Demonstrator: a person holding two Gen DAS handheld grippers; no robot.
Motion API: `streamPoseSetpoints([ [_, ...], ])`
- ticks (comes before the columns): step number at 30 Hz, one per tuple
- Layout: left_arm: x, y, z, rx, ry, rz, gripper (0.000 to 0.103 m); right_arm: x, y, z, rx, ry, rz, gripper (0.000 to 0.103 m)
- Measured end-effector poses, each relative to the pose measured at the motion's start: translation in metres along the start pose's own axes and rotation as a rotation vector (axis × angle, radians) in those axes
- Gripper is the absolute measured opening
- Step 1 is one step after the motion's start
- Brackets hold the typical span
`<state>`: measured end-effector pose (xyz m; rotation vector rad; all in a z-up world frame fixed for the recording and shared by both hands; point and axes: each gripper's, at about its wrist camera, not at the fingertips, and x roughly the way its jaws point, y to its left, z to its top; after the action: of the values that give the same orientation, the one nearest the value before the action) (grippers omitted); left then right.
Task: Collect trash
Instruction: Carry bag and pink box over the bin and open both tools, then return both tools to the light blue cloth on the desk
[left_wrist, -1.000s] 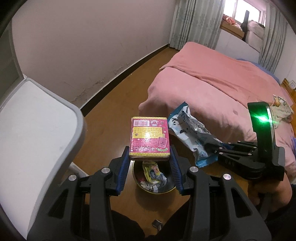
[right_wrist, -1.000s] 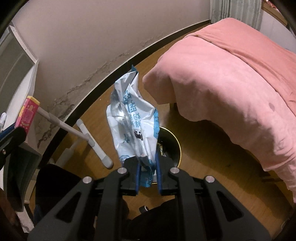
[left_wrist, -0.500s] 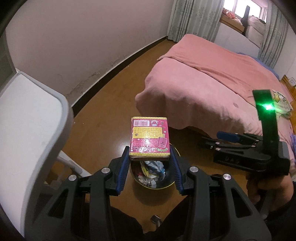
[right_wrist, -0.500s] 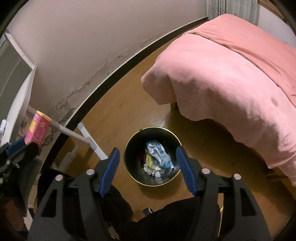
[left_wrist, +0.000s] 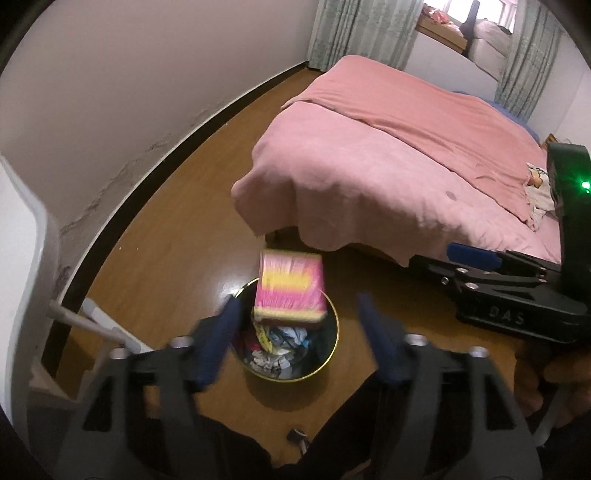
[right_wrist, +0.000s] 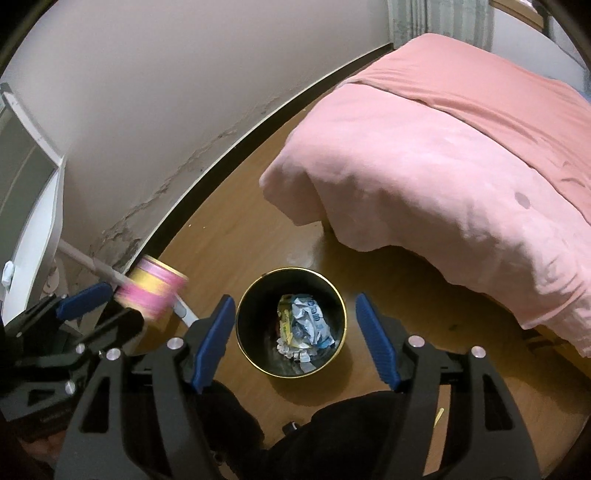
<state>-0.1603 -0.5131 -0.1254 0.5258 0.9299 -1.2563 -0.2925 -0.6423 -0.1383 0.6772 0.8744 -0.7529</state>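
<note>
A pink and yellow box, blurred, hangs loose just above the black bin with a gold rim. My left gripper is opening; the box lies between its blue pads but clear of both. In the right wrist view the same box shows just ahead of the left gripper. My right gripper hovers over the bin, its jaws opening with nothing between them. A crumpled blue-white bag lies inside on other wrappers. The right gripper appears at the right of the left wrist view.
A bed with a pink cover stands close behind the bin. A white chair with white legs is at the left by the wall. Brown wood floor surrounds the bin. A person's dark trouser legs are below.
The right gripper opened and the blue-white bag dropped into the bin. The left jaws spread, and the pink box left the pads and is falling toward the bin.
</note>
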Motion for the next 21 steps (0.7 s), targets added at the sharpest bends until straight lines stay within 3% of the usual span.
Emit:
streamPoseSetpoints([
  [9, -0.012, -0.001, 0.001, -0.004, -0.021, 0.011, 0.070, -0.013, -0.001, -0.003, -0.006, -0.011, -0.015, 0.066],
  [15, -0.043, 0.011, -0.006, -0.034, -0.064, 0.028, 0.082, -0.026, 0.020, -0.003, -0.046, -0.031, -0.009, 0.068],
  [21, -0.093, 0.040, -0.015, -0.085, -0.152, 0.081, 0.091, -0.040, 0.065, 0.003, -0.120, -0.059, 0.035, 0.069],
])
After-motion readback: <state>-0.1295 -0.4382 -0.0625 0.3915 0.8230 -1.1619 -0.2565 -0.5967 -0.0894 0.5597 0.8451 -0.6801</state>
